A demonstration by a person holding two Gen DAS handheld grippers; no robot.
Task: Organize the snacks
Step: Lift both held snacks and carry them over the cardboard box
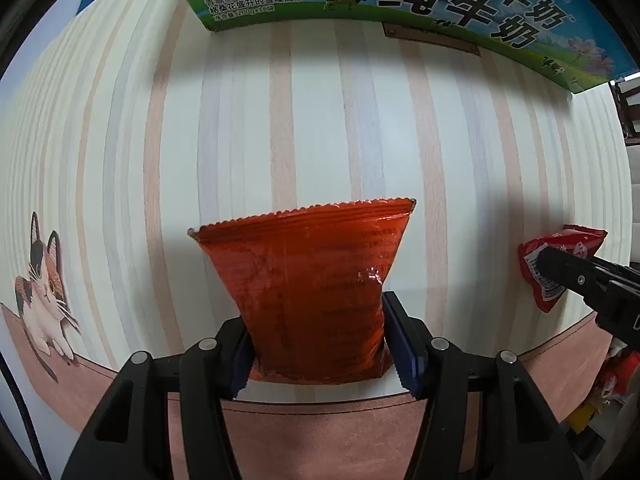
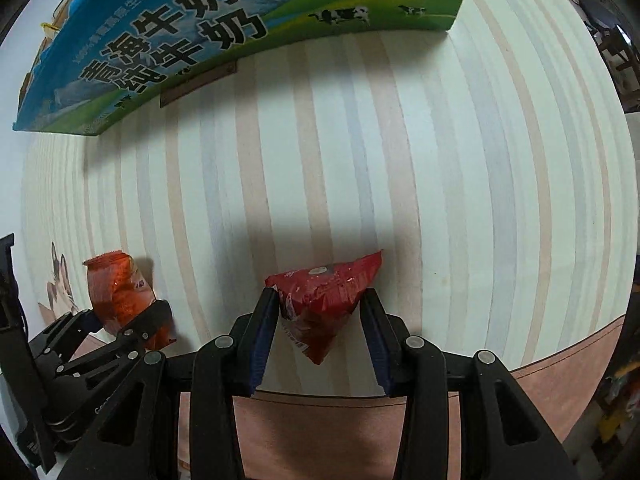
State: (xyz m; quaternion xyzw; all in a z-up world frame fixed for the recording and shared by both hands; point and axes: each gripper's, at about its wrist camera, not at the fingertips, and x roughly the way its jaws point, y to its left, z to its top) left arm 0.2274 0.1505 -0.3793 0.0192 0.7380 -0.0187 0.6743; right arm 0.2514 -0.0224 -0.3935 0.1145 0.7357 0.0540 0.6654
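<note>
An orange snack bag [image 1: 312, 280] hangs upright over the striped mat, and my left gripper [image 1: 314, 312] is shut on its lower half, blue pads pressing both sides. In the right wrist view that orange bag [image 2: 116, 292] and the left gripper [image 2: 120, 316] sit at the lower left. My right gripper [image 2: 320, 300] is shut on a crumpled red snack packet [image 2: 328, 280], which points down between the pads. From the left wrist view the right gripper [image 1: 560, 276] and the red packet [image 1: 576, 240] show at the right edge.
A green and blue milk carton box [image 1: 440, 0] [image 2: 200, 32] stands at the far side of the striped mat [image 1: 320, 120]. A cat print [image 1: 44, 292] marks the mat's left corner. Colourful clutter [image 1: 612, 380] lies beyond the mat's right edge.
</note>
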